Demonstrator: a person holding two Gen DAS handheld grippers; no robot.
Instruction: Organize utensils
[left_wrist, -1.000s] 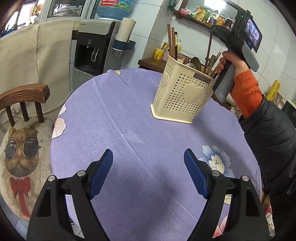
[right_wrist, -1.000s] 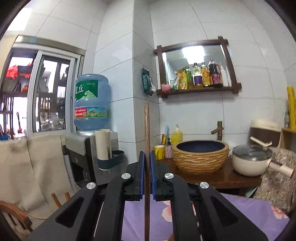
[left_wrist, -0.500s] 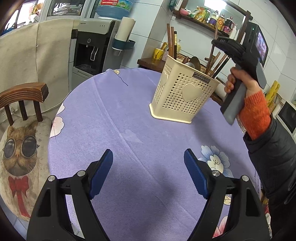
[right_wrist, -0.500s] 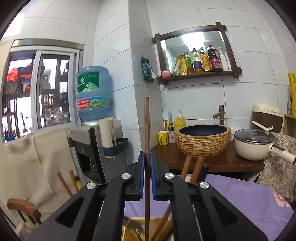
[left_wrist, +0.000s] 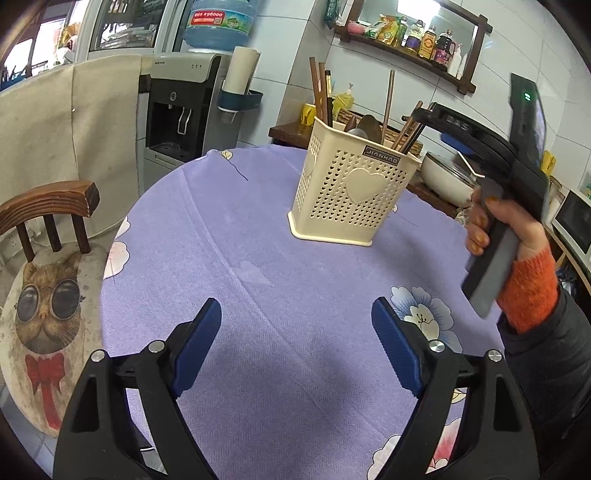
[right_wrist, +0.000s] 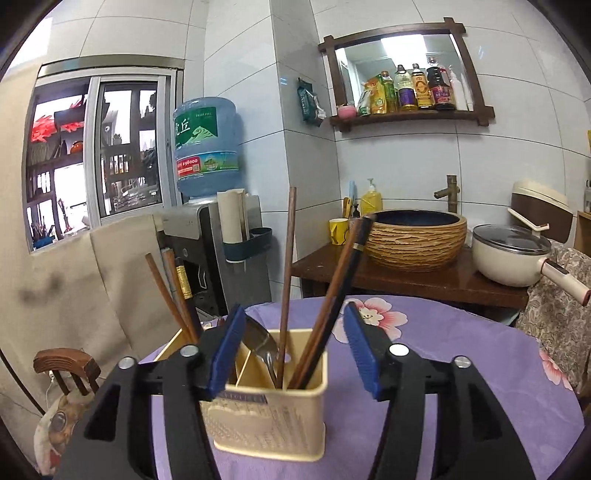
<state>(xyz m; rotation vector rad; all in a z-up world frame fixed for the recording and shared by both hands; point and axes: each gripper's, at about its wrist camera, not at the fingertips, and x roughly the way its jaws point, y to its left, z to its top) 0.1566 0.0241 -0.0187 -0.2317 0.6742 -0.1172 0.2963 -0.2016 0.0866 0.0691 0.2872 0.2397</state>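
Left wrist view, left gripper: jaws wide apart with nothing between them, above the purple cloth of the desk.
Left wrist view, holder: cream perforated caddy standing upright toward the far side of the desk, chopsticks and a spoon sticking out of its top.
Left wrist view, right hand: wraps the handle of the other tool just right of the holder.
Right wrist view, right gripper: jaws spread, gripping nothing, poised at the holder's rim.
Right wrist view, upright chopstick: stands free in the right-hand compartment beside two leaning ones; a metal spoon sits next to them.
Handling: the chopsticks look light, stiff and smooth, apt to pivot or slip; pinching mid-shaft should steady them. The caddy seems light and easy to tip.
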